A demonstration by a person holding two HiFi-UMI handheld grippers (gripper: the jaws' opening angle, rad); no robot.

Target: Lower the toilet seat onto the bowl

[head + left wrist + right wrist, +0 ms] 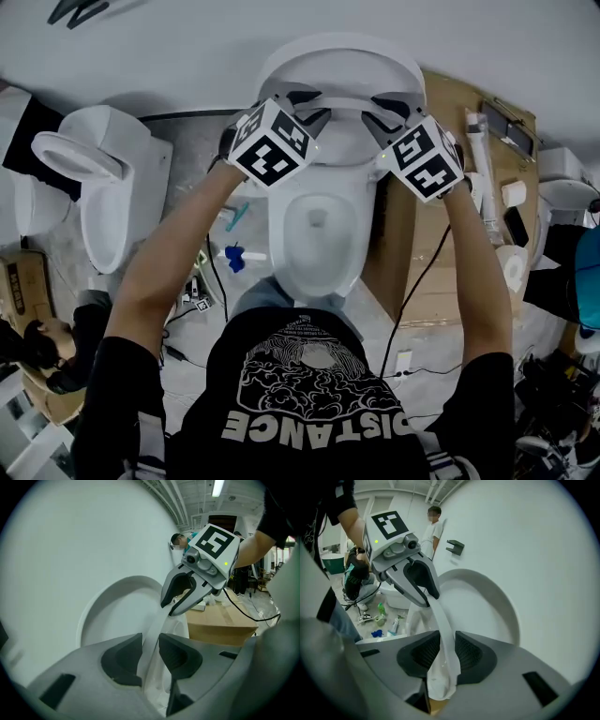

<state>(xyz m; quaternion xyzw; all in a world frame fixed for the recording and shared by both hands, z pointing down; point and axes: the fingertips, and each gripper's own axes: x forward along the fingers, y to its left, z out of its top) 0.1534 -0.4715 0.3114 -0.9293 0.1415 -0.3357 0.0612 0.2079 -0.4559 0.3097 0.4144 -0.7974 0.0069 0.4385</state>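
The white toilet (319,225) stands in the middle of the head view with its lid (337,56) upright against the wall. The toilet seat (339,101) is raised in front of the lid. My left gripper (305,105) is shut on the seat's left side and my right gripper (386,111) on its right side. In the left gripper view the seat's rim (152,634) runs up between my left gripper's (150,653) pads to the right gripper (176,604). In the right gripper view the seat rim (440,620) fills my right gripper's (443,651) pads and reaches the left gripper (429,597).
A second toilet (103,187) stands at the left. Flattened cardboard (441,234) lies to the right of the bowl. Bottles and a blue item (234,255) litter the floor on the left, with cables. A person (433,527) stands by the wall, near a dark hook (455,547).
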